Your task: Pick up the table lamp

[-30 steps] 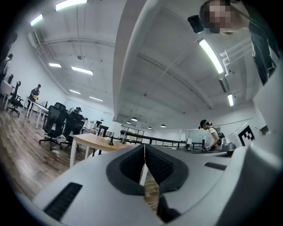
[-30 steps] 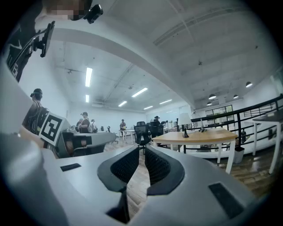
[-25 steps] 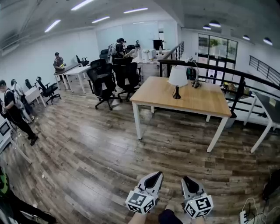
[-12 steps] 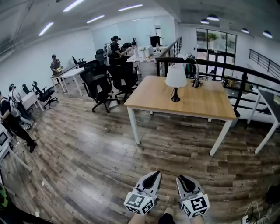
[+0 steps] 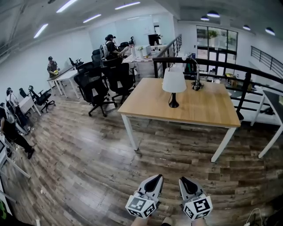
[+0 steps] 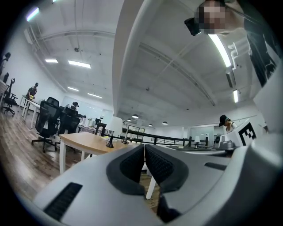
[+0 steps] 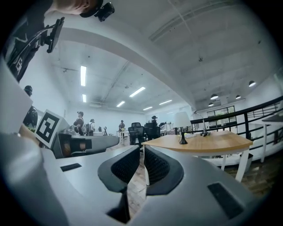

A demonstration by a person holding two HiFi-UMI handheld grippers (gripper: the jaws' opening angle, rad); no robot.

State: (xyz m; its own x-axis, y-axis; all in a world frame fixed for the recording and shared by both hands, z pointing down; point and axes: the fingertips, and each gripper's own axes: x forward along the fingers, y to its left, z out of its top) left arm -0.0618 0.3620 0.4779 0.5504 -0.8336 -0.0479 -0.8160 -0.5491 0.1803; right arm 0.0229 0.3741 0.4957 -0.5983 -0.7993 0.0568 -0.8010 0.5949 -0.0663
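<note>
Brown wood-plank floor lies open up to the light wooden table with white legs, whose bare top leaves room before and beside the white-shaded, black-based table lamp, while black office chairs crowd its left end and a black metal railing closes off the back.

You view an evenly bright room, lit from above by ceiling strip lights and from the far right by windows; the wooden floor carries a soft, pale sheen, and the table casts only a faint shadow beneath it. The white shade of the table lamp holds detail without glare. Your head view bows straight lines toward its edges, while both gripper views sit inside a dark circular vignette, the nearest foreground soft.
</note>
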